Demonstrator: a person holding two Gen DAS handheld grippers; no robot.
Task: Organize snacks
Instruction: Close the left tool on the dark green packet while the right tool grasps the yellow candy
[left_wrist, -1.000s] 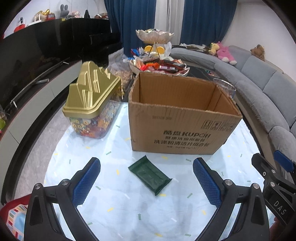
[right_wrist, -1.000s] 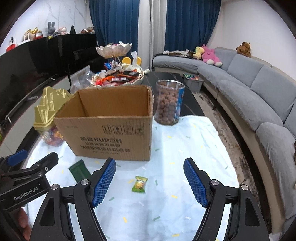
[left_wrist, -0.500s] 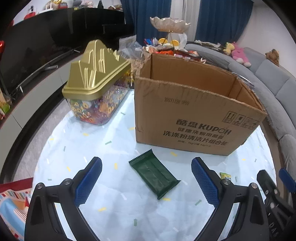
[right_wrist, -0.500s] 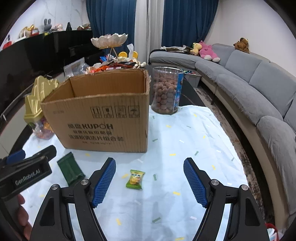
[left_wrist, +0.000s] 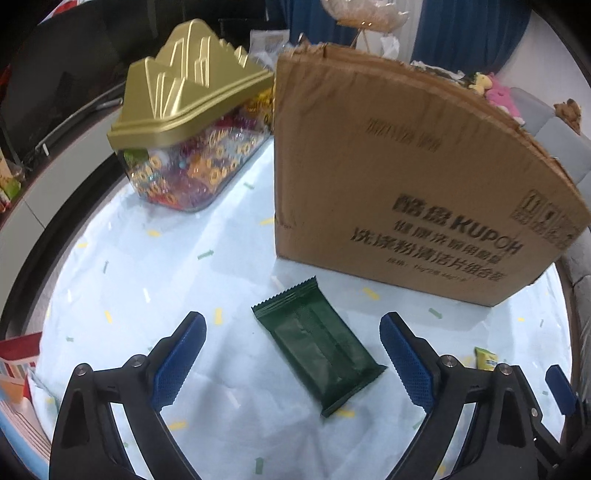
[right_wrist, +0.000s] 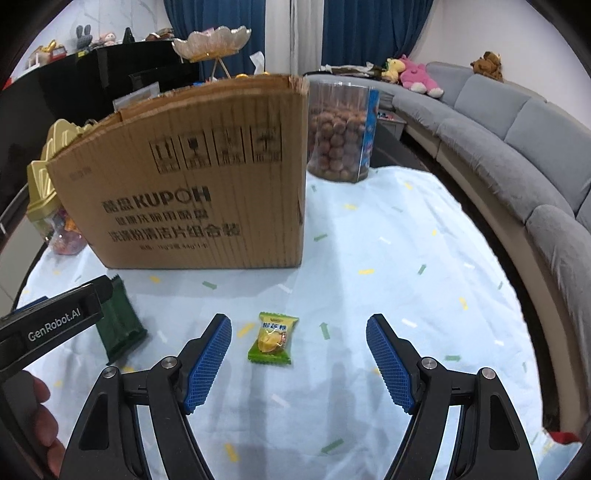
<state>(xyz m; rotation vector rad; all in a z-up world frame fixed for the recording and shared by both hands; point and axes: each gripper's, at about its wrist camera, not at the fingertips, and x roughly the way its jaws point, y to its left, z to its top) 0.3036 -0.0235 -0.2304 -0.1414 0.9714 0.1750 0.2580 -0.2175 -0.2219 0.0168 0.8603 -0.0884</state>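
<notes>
While both claws stand spread and empty, the left gripper (left_wrist: 291, 354) brackets the dark green packet (left_wrist: 317, 341) and the right gripper (right_wrist: 297, 358) brackets the small green candy (right_wrist: 273, 338), so the step in hand appears to be pre-grasp alignment, and the next move calls for lowering and closing before transfer to the cardboard box (right_wrist: 192, 184).

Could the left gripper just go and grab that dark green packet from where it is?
Probably yes. The left gripper is open, and the green packet lies flat on the tablecloth between its fingers, with nothing on top. The cardboard box stands behind the packet, apart from it.
</notes>
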